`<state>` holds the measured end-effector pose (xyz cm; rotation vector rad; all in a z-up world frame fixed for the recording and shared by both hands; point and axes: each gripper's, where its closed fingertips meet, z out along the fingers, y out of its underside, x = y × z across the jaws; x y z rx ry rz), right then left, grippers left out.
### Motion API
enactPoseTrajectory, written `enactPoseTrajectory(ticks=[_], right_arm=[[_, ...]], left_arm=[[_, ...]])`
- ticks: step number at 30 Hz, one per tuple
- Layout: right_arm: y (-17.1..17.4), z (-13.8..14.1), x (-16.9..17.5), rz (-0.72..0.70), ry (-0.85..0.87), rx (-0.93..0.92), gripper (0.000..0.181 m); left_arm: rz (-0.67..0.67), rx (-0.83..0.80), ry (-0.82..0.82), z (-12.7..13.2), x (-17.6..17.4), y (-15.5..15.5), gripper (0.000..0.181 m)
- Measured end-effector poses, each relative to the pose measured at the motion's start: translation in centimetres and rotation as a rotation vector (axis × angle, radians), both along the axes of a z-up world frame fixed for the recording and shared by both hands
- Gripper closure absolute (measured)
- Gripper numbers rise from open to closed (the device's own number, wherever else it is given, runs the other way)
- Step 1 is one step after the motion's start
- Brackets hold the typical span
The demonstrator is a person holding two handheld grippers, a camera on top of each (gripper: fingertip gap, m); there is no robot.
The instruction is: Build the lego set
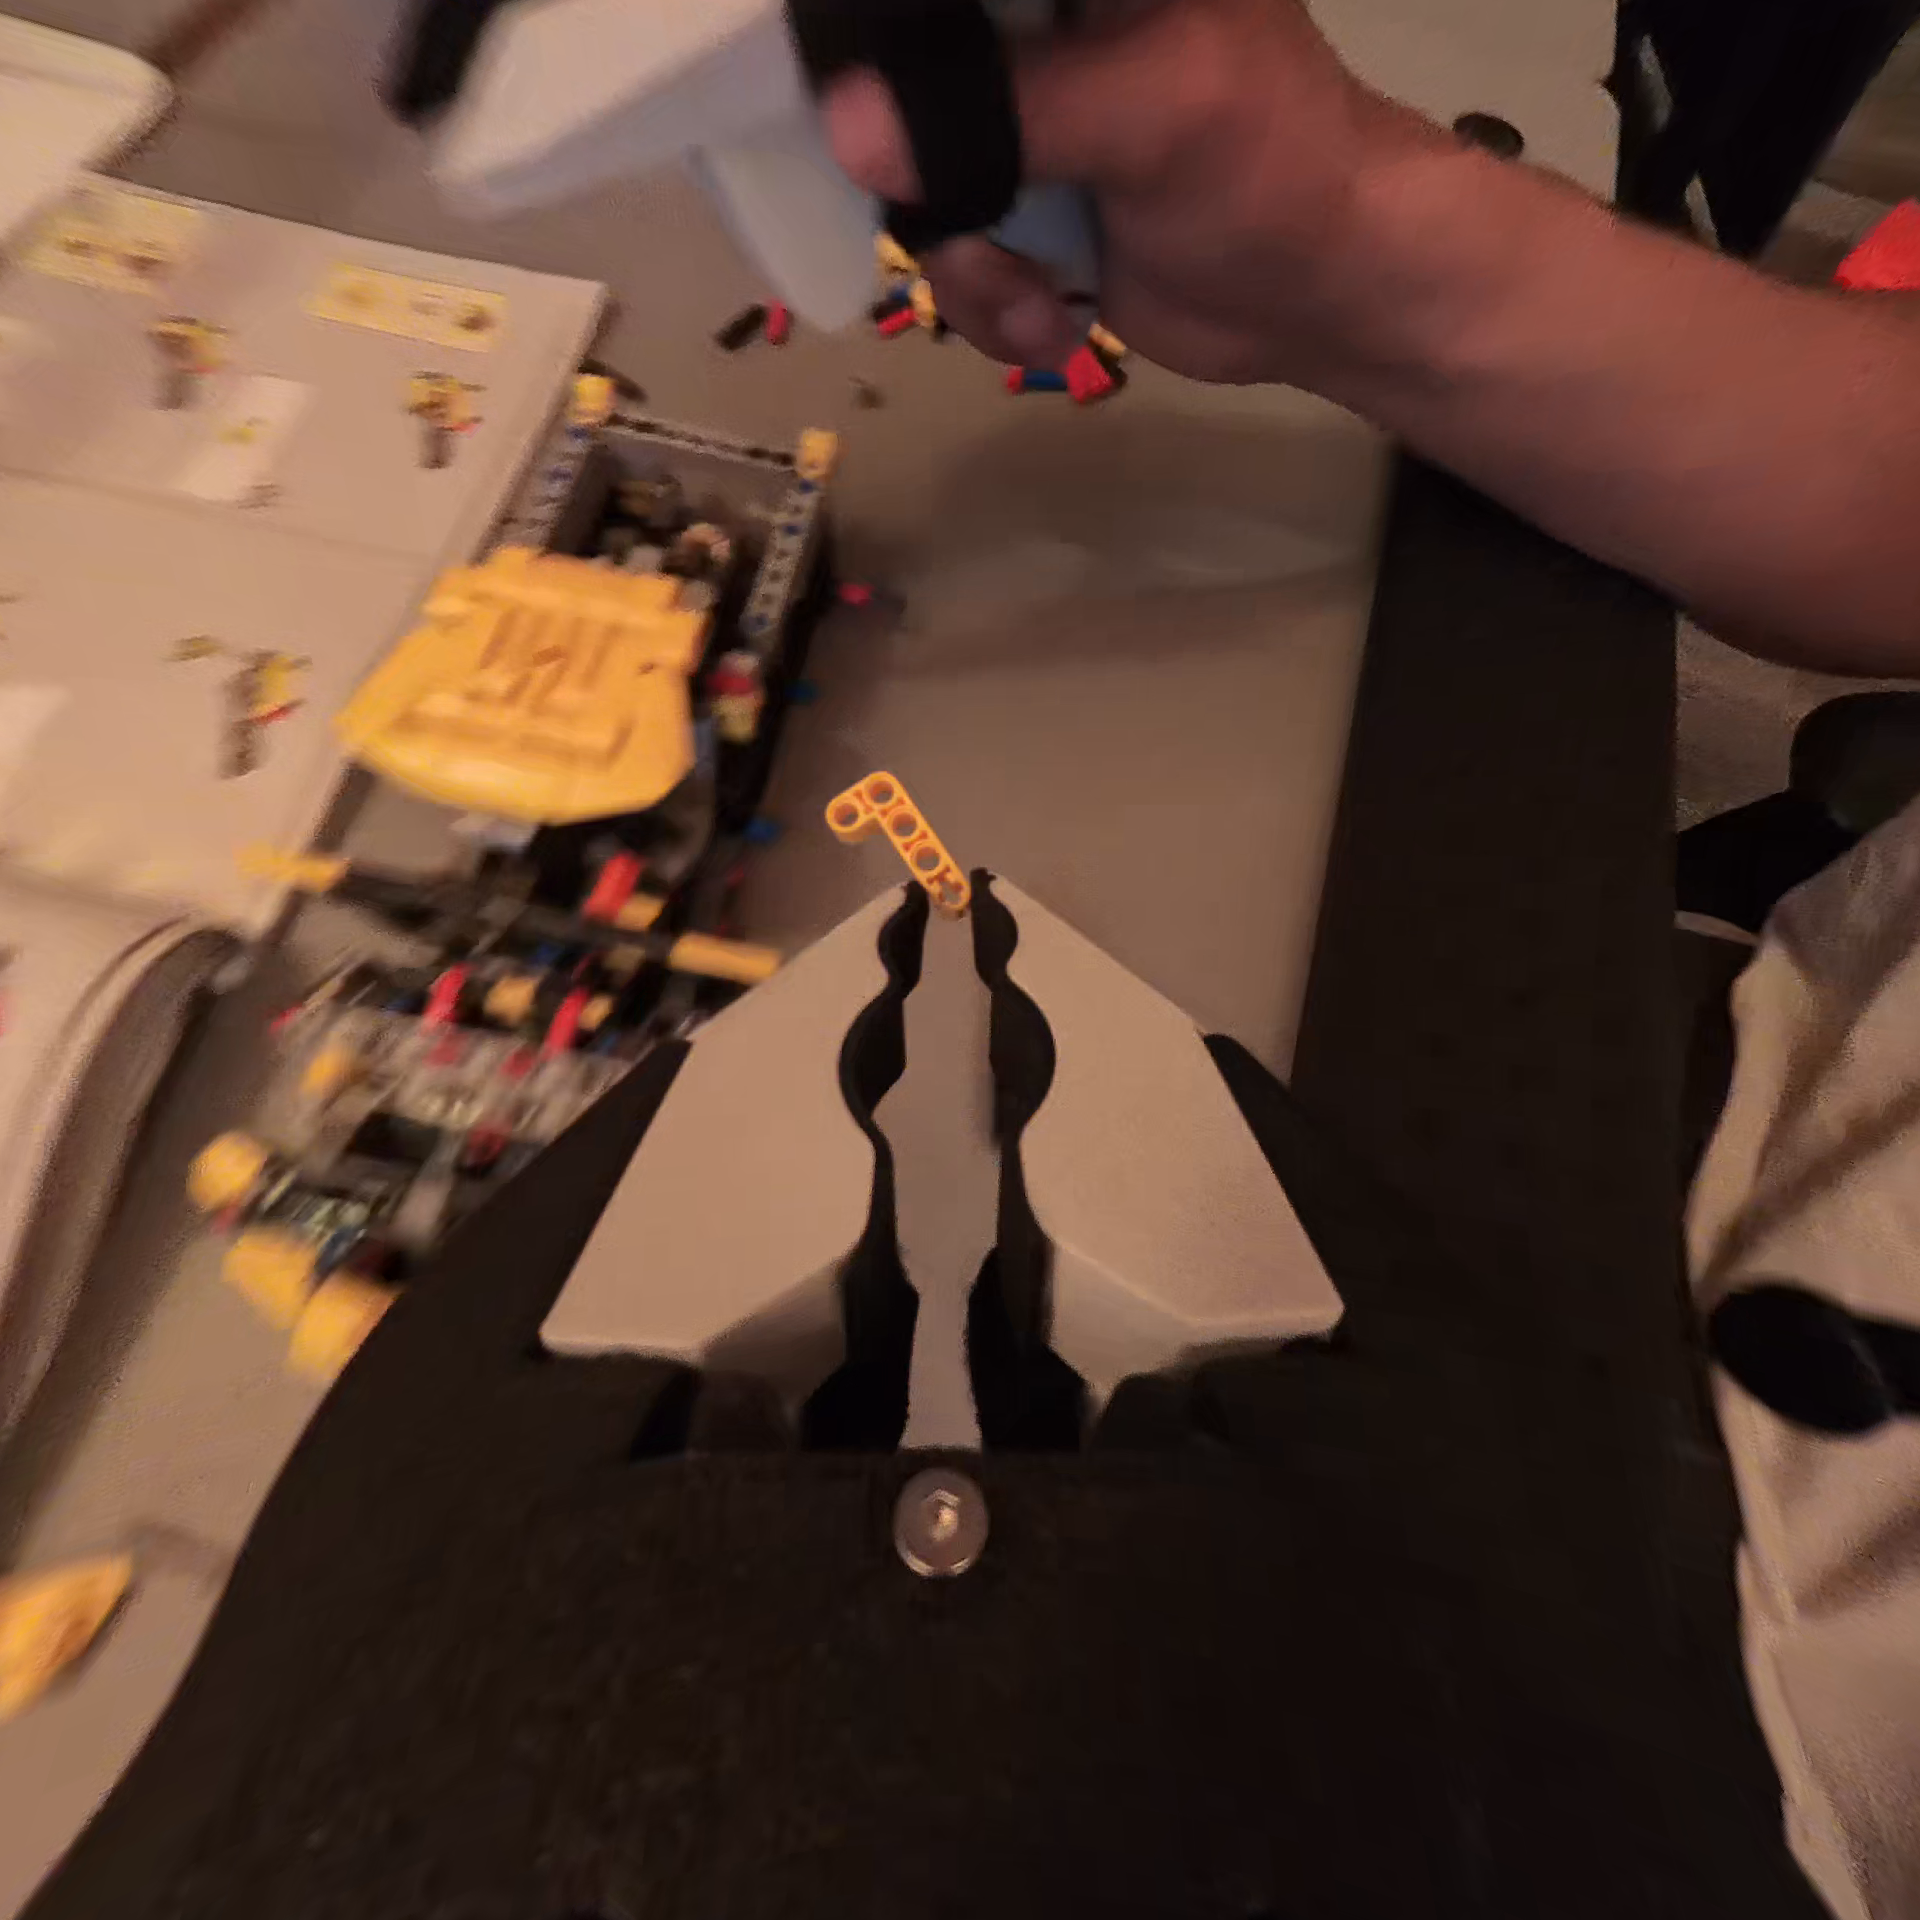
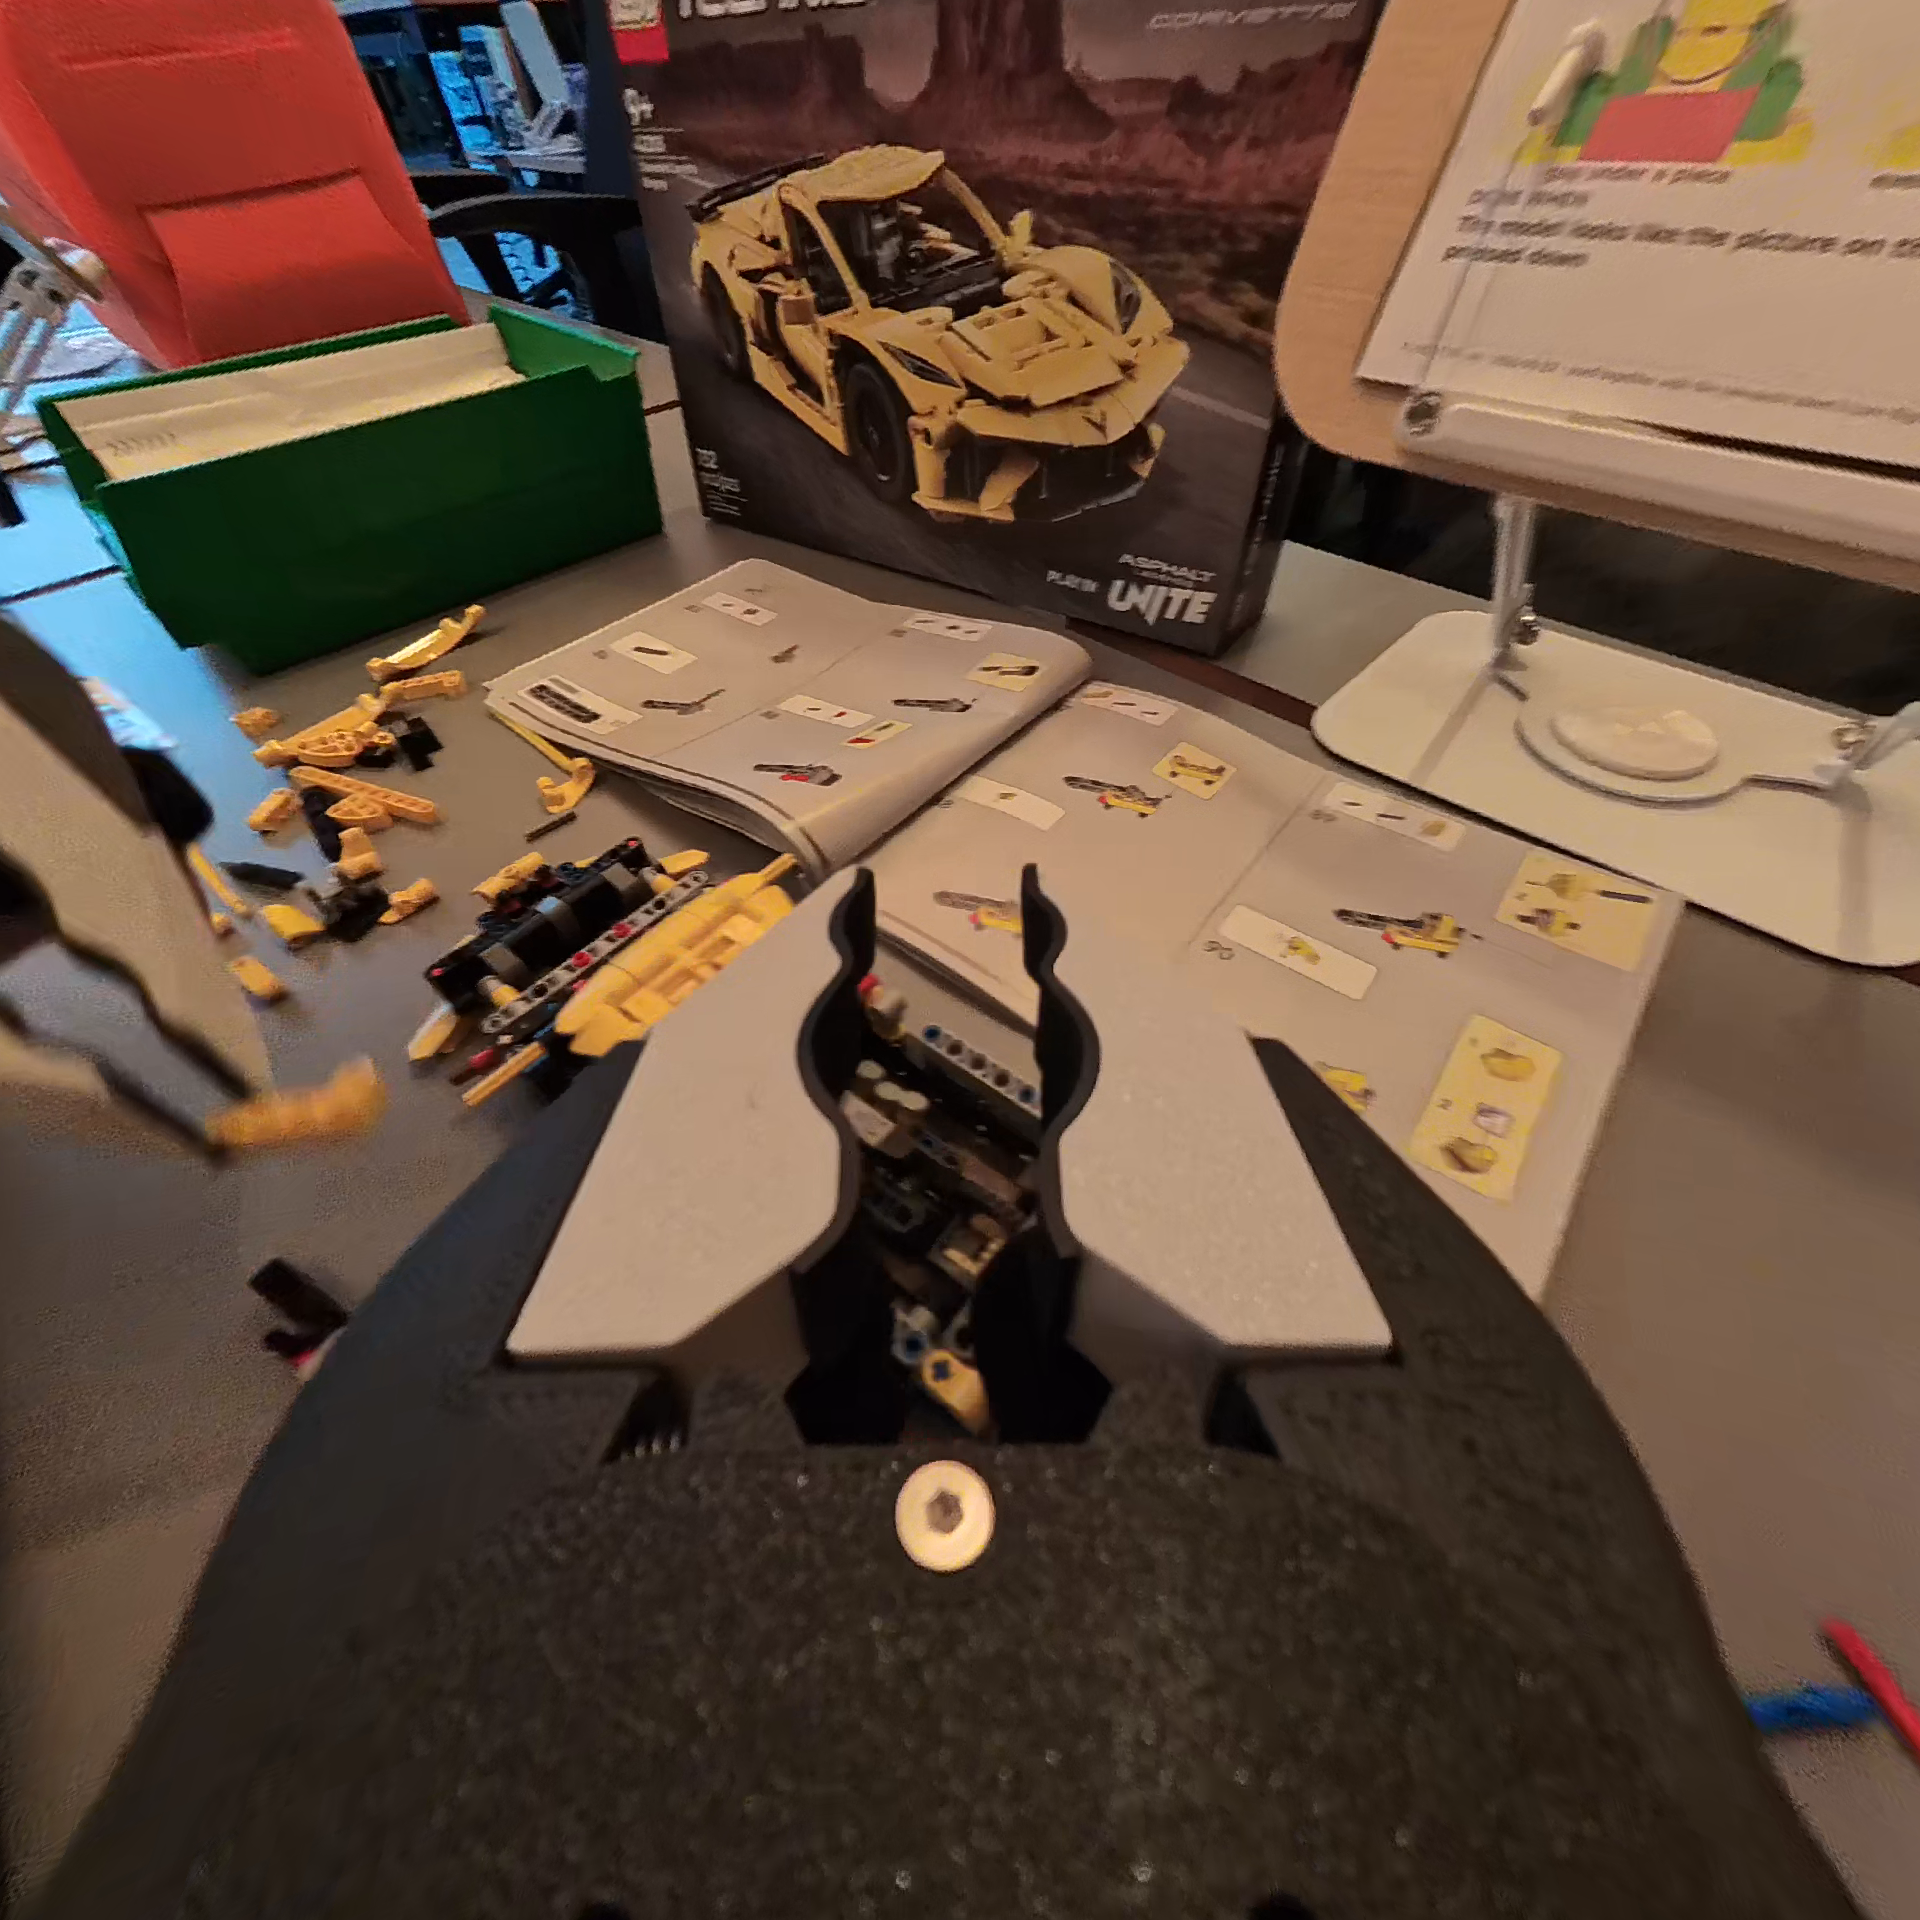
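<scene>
My left gripper (image 1: pixel 945 888) is shut on the end of a small yellow L-shaped beam (image 1: pixel 894 821) and holds it above the table. The partly built yellow and black car (image 1: pixel 582 790) lies just to its left. In the right wrist view my right gripper (image 2: pixel 948 894) is open and hovers over the car's grey frame (image 2: pixel 966 1070), which shows through the gap between the fingers. The left gripper (image 2: pixel 218 1117) with the yellow beam (image 2: pixel 301 1114) shows blurred at the left edge. The right gripper (image 1: pixel 831 270) and the hand holding it show blurred at the top of the left wrist view.
An open instruction booklet (image 2: pixel 831 707) lies behind the car. Loose yellow and black parts (image 2: pixel 343 769) are scattered at the left, in front of a green bin (image 2: pixel 364 499). The set's box (image 2: pixel 966 312) stands at the back. A document stand (image 2: pixel 1610 769) is at the right. The gap from one gripper's tips to the other's is roughly 15 cm.
</scene>
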<state>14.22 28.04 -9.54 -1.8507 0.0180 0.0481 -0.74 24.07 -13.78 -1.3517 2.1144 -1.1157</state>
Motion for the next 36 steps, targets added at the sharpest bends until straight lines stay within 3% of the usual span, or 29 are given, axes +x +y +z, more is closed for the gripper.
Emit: enactPoseTrajectory(ticks=[3, 8, 18, 21, 24, 27, 29, 32, 34, 36], right_arm=[[-0.9, 0.4, 2.3, -0.069, -0.022, -0.002, 0.154], [-2.1, 1.3, 4.1, -0.120, -0.021, 0.023, 0.154], [-6.6, 1.0, 11.2, -0.322, -0.150, -0.105, 0.151], [-9.7, 1.5, 11.9, -0.293, -0.151, -0.178, 0.148], [-14.2, 0.2, 12.6, -0.287, -0.126, -0.269, 0.149], [-17.7, -2.4, 12.7, -0.297, -0.009, -0.300, 0.149], [-18.0, -4.1, 12.3, -0.294, 0.076, -0.294, 0.151], [-16.3, -6.2, 11.1, -0.249, 0.056, -0.357, 0.151], [-14.0, -7.0, 10.6, -0.216, 0.038, -0.403, 0.149], [-11.1, -7.3, 10.1, -0.173, 0.047, -0.411, 0.149]], left_arm=[[-0.084, 0.016, 0.094, -2.8, 3.1, -4.4, 0.173], [-0.168, 0.130, 0.157, -5.7, 4.5, -7.1, 0.172], [-0.187, 0.164, 0.175, -7.4, 4.2, -8.2, 0.173], [-0.194, 0.169, 0.164, -7.4, 4.1, -8.3, 0.171], [-0.198, 0.131, 0.145, -6.5, 4.0, -7.9, 0.158], [-0.162, 0.017, 0.008, -2.5, 4.1, -5.9, 0.157], [-0.051, -0.054, -0.152, 1.4, 4.9, -2.3, 0.158], [0.188, -0.102, -0.381, 6.1, 5.5, 5.3, 0.158], [0.373, -0.085, -0.453, 7.2, 5.1, 10.7, 0.158], [0.479, -0.089, -0.480, 7.4, 4.1, 14.2, 0.158]])
